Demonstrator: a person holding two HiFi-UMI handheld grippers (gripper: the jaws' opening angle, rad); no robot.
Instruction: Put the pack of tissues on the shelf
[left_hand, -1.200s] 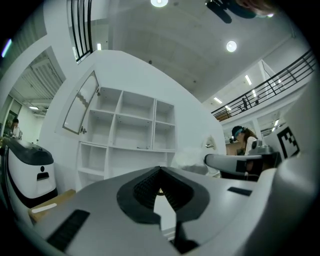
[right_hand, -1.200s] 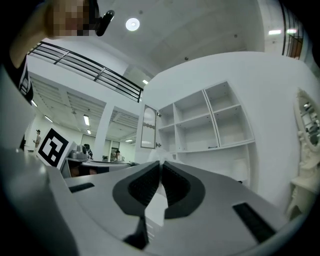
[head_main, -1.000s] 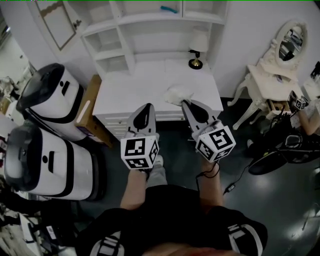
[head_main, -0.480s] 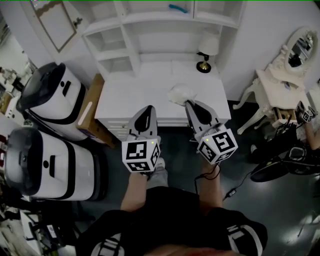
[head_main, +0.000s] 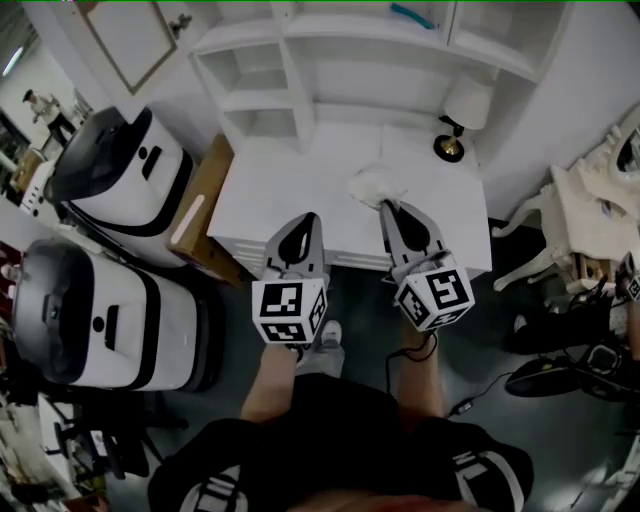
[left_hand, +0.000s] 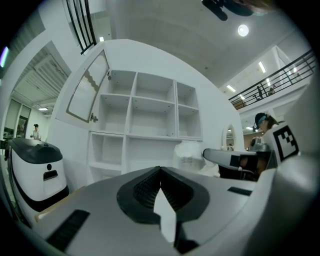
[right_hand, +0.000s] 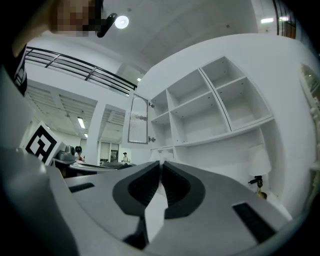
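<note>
The pack of tissues is a crumpled white bundle at the tip of my right gripper, which is shut on its near edge and holds it over the white desk. In the left gripper view the pack shows beyond the right gripper's nose. My left gripper is beside it over the desk's front edge, jaws shut with nothing in them. The white shelf unit with open compartments stands at the back of the desk. The right gripper points at it.
A small lamp stands on the desk's right rear. Two large white-and-black machines and a brown box crowd the left side. A white dressing table and cables lie to the right.
Both grippers have moved forward towards the desk. The pack of tissues has travelled with the right gripper, further in over the desktop.
</note>
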